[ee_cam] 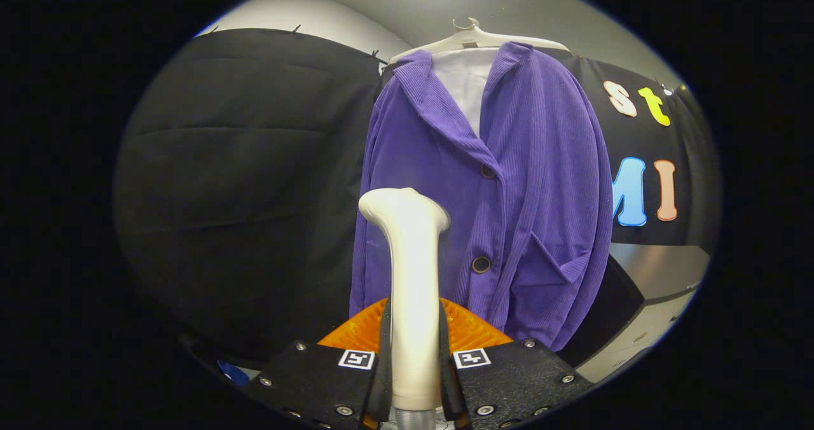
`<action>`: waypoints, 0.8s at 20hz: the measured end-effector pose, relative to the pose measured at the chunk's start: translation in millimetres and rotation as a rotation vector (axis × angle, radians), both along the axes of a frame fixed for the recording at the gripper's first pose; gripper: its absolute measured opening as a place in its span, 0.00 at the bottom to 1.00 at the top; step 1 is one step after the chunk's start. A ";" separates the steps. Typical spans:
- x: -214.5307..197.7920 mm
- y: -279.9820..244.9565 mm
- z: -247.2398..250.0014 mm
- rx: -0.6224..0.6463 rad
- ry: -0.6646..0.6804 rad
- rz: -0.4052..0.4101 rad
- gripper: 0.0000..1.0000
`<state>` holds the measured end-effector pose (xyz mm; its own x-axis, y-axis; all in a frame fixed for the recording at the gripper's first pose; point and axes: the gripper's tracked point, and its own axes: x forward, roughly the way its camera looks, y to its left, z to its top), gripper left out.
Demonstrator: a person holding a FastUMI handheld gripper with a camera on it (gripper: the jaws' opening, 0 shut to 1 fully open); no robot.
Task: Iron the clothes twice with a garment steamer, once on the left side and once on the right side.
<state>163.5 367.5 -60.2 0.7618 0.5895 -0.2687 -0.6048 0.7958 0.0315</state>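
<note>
- The gripper (413,353) has both fingers (385,353) clamped on the handle of the white steamer (412,277); one finger presses each side of the handle, so the grip looks firm.
- The steamer stands upright between the fingers, its head bent over toward 9 o'clock and reaching about level with the jacket's lower button (481,264).
- The purple jacket (509,194) hangs on a pale hanger (474,37), beyond the fingers at 12 to 1 o'clock from the steamer head. A white shirt (467,80) shows at the open collar.
- The steamer head overlaps the lower part of the jacket's front panel on the 9 o'clock side; whether it touches the cloth or sits just short of it, I cannot tell.
- My judgement: the tool is already picked up and brought to the garment, so the fetching step is done.
- Nothing here shows whether either pass is finished; no steam or smoothed patch can be made out.
- Likely left: at least one pass, and then the panel at 3 o'clock with the pocket (550,271).
</note>
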 end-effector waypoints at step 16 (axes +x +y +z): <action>-36.9 -18.7 -108.2 -0.105 0.158 0.038 0.31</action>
